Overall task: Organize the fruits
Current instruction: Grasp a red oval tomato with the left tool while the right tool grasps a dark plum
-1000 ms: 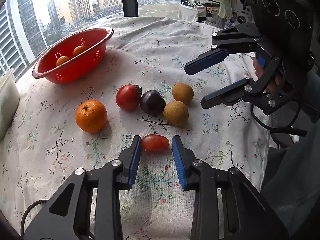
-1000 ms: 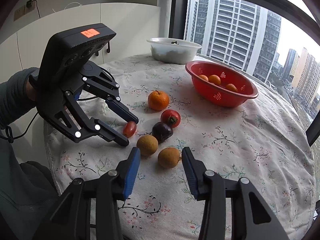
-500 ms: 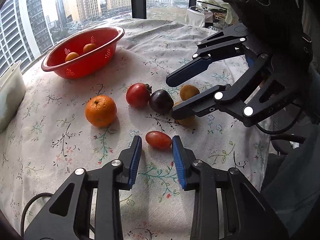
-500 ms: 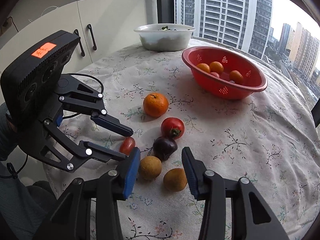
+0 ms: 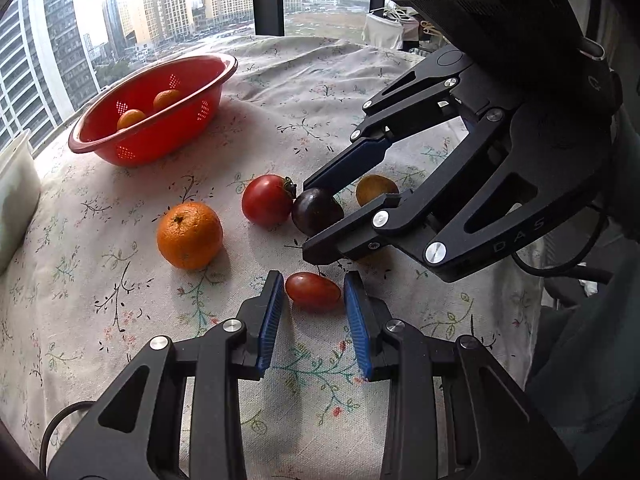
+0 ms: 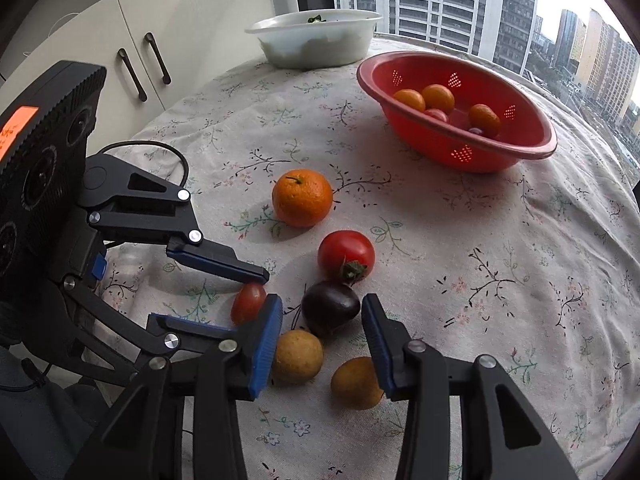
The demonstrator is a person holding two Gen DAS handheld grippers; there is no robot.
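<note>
- While part of the fruit already sits in the red basket [image 6: 516, 148], sorting looks about one third done, by judgement: three small oranges and something reddish inside, six pieces left on the tablecloth [image 6: 500, 280].
- Left out in a loose cluster: big orange [image 5: 189, 235], round red tomato [image 5: 267, 200], dark plum [image 5: 317, 210] touching that tomato, two brownish-yellow round fruits [image 6: 297, 355] just beside the plum, small oblong tomato [image 5: 313, 291].
- Left gripper [image 5: 314, 312]: jaws released, straddling the oblong tomato, narrow gaps visible on both sides, nothing clamped.
- Right gripper [image 6: 322, 334]: jaws spread wide around the plum, no contact showing, nothing grasped.
- Both pickups lined up but not closed; probably the next two pieces bound for the basket, well apart at the window side.
- White bowl [image 6: 316, 42] beyond the basket, with some greens inside; no clear part in the sorting.
- Cannot tell exactly what the reddish pieces low in the basket are.
</note>
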